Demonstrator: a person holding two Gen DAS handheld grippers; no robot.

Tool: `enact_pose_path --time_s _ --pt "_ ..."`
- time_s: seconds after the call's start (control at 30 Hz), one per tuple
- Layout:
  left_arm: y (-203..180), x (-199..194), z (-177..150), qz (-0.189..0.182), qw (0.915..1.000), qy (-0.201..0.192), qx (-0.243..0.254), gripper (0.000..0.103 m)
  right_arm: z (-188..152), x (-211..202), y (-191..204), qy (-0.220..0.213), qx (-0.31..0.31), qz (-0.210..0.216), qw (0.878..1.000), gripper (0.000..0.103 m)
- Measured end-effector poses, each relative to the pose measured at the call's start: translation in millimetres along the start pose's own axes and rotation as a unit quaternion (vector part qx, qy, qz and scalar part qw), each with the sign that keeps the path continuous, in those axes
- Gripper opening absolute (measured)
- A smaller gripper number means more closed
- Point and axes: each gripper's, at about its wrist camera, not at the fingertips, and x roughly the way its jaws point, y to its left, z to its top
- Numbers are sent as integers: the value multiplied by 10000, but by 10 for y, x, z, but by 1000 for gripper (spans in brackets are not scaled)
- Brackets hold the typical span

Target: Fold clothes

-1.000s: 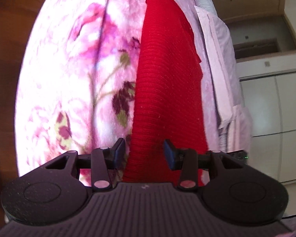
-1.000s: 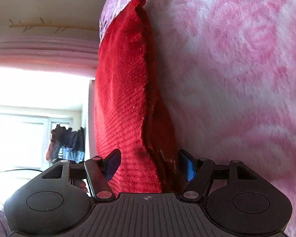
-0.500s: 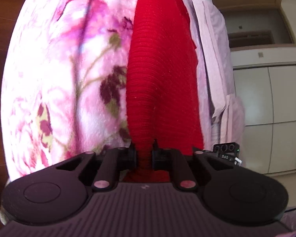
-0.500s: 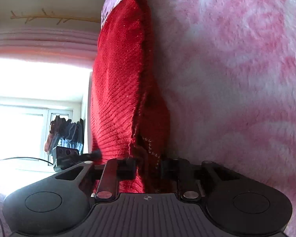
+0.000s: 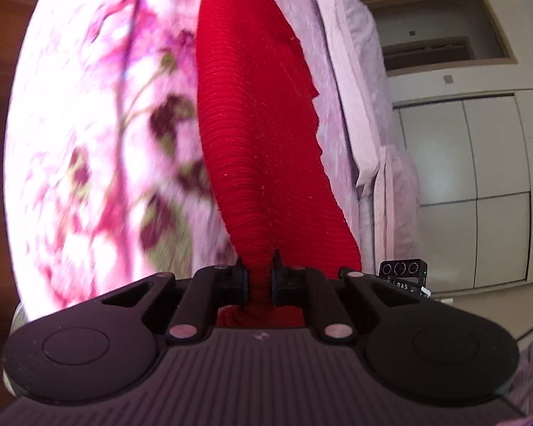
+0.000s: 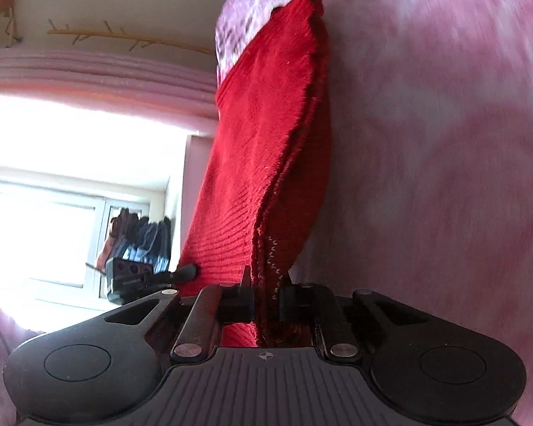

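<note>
So the red knit garment [image 5: 263, 142] lies stretched along the floral pink blanket [image 5: 99, 135], and you have it pinched at two places on its near edge. In the left wrist view the left gripper [image 5: 260, 280] has its fingers drawn narrow onto a bunched rope of ribbed red fabric, with the rest of the cloth fanning out ahead of it over the blanket. In the right wrist view the right gripper [image 6: 266, 300] is clamped just as narrowly on the garment [image 6: 277, 149], and there you can see at least two layers at the pinch, one showing a line of pale stitches along its edge. That suggests you are holding a doubled edge, so some folding looks done already, though how many folds cannot be told from these views.

By my reading you are at the start of a fold: grip secured on both sides, the cloth not yet carried over. What is left is to lift, bring the held edge across to the far end, lay it flat and let go.

Beyond the garment, pale pink bedding [image 5: 355, 81] lies beside it, with white cupboard doors [image 5: 472, 184] behind; on the other side a bright window [image 6: 67, 177].
</note>
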Motion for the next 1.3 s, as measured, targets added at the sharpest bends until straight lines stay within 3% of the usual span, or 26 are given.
enact_pose_path --time_s 0.13,0.27,0.33,0.37,0.4,0.47,0.5,0.53,0.57,0.73,0.87,0.97,1.07,1.13,1.17,1.23,1.27,1.3 --pt "75 -25 -159 338 9991 202 -187 8 -312 -34 -28 165 408 -195 9988 10" --pt "83 134 -87 699 9967 353 -223 10 -327 52 -101 37 940 -596 9938 11" --pt "73 180 -72 886 9949 485 68 18 -314 63 -147 8 920 -748 9929 35" --pt "73 193 -71 934 9939 558 172 19 -326 53 -173 -13 878 -906 9920 57" --pt "79 201 -71 939 9935 605 214 19 -344 50 -195 -23 813 -941 9922 57" --pt "88 196 -77 857 9936 689 247 18 -405 63 -207 -7 656 -865 9941 57" --pt "67 196 -73 803 9934 762 307 9 -400 82 -189 117 589 -908 9941 40" --pt "45 196 -68 749 9930 835 366 9 -394 100 -170 242 521 -950 9938 22" --pt "17 184 -47 666 9930 897 375 8 -380 107 -148 349 468 -966 9936 16" --pt "-302 11 279 -150 9953 954 -85 8 -48 -222 85 325 655 -185 9971 14" --pt "-533 -116 762 -877 9927 579 -584 8 457 -509 291 -48 995 305 9946 14" --pt "-462 -13 1186 -1171 9850 222 -1250 9 908 -445 360 -458 1515 427 9865 14" --pt "-233 208 1563 -1201 9746 -115 -1889 10 1435 -275 258 -866 1849 425 9780 15" --pt "-5 389 1747 -1073 9620 -370 -2484 12 1741 -93 85 -1114 2127 136 9707 15" --pt "97 474 1805 -1030 9532 -473 -2803 13 1818 18 -48 -1232 2480 -28 9609 15" --pt "296 507 1895 -1019 9369 -647 -3281 17 1942 261 -298 -1426 3111 -248 9393 26" --pt "333 478 1925 -1014 9344 -752 -3333 19 1933 309 -370 -1560 3280 -122 9316 35" --pt "302 427 1942 -996 9378 -882 -3208 24 1924 356 -443 -1692 3447 4 9233 40"
